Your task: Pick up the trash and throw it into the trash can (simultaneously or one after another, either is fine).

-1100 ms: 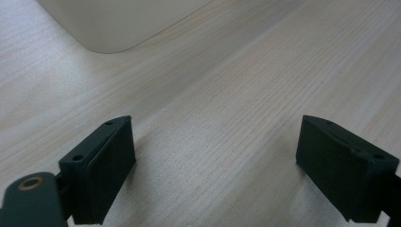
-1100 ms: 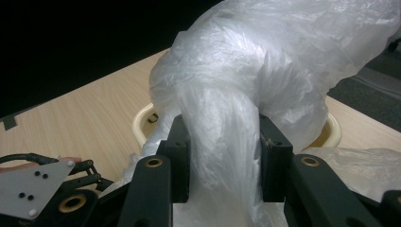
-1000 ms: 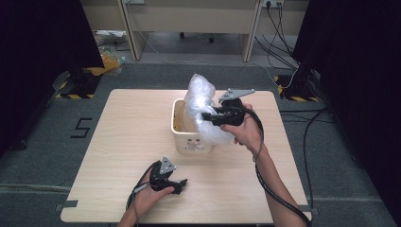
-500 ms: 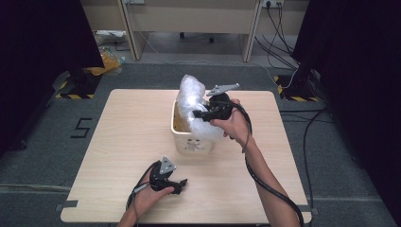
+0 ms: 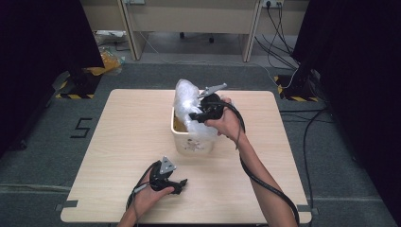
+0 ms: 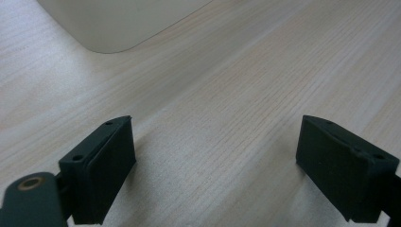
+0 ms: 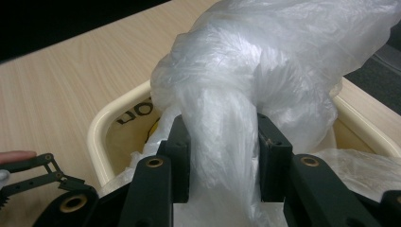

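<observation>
Pinching a gathered neck of plastic, the right gripper [image 7: 221, 156] has its two black jaws partly closed on the crinkled clear plastic bag [image 7: 265, 71], the pads pressing the bunched film from both sides. From that pinch the bag swells into a rounded, puffed bulk just beyond the jaws, its long axis running up and away from the gripper and leaning toward the far side of the table. Below and around the jaws sits the cream rectangular plastic bin [image 5: 191, 142], upright, its rim open to the top; the bag's lower folds go down inside it, and something yellowish shows within, too hidden to name. In the high view the right gripper [image 5: 204, 112] hangs over the bin's far right part. Well apart from it, toward the near edge, the left gripper [image 5: 169, 182] rests low over the pale wooden table [image 5: 118, 137], jaws wide apart with only bare wood between them, the bin's base just ahead of it.
</observation>
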Available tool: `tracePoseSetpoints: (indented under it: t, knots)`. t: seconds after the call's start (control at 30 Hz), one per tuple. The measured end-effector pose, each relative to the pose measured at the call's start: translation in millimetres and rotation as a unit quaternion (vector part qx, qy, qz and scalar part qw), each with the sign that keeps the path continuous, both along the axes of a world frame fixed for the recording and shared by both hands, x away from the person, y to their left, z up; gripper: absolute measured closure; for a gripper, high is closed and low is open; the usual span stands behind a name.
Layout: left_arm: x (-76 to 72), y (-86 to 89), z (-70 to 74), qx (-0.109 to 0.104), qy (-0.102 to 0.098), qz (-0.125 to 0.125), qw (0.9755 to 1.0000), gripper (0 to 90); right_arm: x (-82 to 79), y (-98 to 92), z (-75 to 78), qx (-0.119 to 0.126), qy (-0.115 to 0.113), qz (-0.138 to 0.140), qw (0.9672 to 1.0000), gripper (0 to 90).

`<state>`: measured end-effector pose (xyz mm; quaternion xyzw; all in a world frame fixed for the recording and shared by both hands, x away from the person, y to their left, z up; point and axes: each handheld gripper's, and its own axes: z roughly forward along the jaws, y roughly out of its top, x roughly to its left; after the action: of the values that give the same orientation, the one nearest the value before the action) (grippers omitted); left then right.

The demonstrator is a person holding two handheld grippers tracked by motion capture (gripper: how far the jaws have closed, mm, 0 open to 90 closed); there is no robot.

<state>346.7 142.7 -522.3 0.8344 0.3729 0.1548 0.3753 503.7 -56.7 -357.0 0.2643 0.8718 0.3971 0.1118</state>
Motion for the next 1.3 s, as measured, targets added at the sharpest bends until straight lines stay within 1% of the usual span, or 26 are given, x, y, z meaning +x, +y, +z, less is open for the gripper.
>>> tracePoseSetpoints:
  t: [0.07,0.13,0.27,0.4,0.5,0.67,0.77,0.9,0.97,1.03,1.1,1.13,1.17,1.23,1.3]
  knots:
    - [0.0,0.0,0.0,0.000,0.000,0.000,1.0000,11.7,0.0,6.4,-1.7,-0.014,-0.001,0.005,0.9999,65.2]
    - [0.0,0.0,0.0,0.000,0.000,0.000,1.0000,11.8,1.9,12.1,-5.5,-0.025,0.004,0.009,0.9996,65.4]
    - [0.0,0.0,0.0,0.000,0.000,0.000,1.0000,11.8,7.9,18.8,-14.3,-0.037,0.023,0.015,0.9989,65.8]
    - [0.0,0.0,0.0,0.000,0.000,0.000,1.0000,11.7,13.3,20.4,-21.0,-0.041,0.045,0.018,0.9980,66.4]
    - [0.0,0.0,0.0,0.000,0.000,0.000,1.0000,11.7,17.0,21.1,-25.9,-0.039,0.063,0.019,0.9971,66.8]
    - [0.0,0.0,0.0,0.000,-0.001,0.000,1.0000,11.7,18.9,24.5,-35.4,-0.046,0.079,0.021,0.9956,67.1]
    - [0.0,0.0,0.0,0.000,-0.001,0.000,1.0000,11.7,20.6,25.9,-43.0,-0.049,0.094,0.023,0.9941,67.8]
    - [0.0,0.0,0.0,0.000,-0.001,0.000,1.0000,11.7,21.2,27.2,-44.0,-0.057,0.098,0.022,0.9933,67.9]
    - [-0.1,0.0,0.0,0.000,-0.001,0.000,1.0000,11.7,21.8,27.3,-44.3,-0.056,0.104,0.021,0.9928,67.8]
    - [-0.1,0.0,0.0,0.000,-0.001,0.000,1.0000,11.7,22.1,27.1,-44.3,-0.057,0.105,0.022,0.9926,67.5]
    - [0.0,0.0,0.0,0.000,-0.001,0.000,1.0000,11.7,22.3,26.4,-44.2,-0.052,0.105,0.023,0.9928,65.8]
    - [-0.1,0.0,0.0,0.000,0.000,0.000,1.0000,11.7,21.8,25.8,-44.0,-0.047,0.108,0.019,0.9928,64.3]
    - [0.0,0.0,0.0,0.000,0.000,0.000,1.0000,11.7,22.6,24.2,-43.8,-0.039,0.105,0.023,0.9935,62.3]
    - [0.0,0.0,0.0,0.000,-0.001,0.000,1.0000,11.7,22.4,20.8,-43.0,-0.017,0.105,0.024,0.9941,57.6]
    - [-0.1,0.0,0.0,0.000,0.000,0.001,1.0000,11.7,21.0,17.5,-40.7,0.000,0.100,0.019,0.9948,52.1]
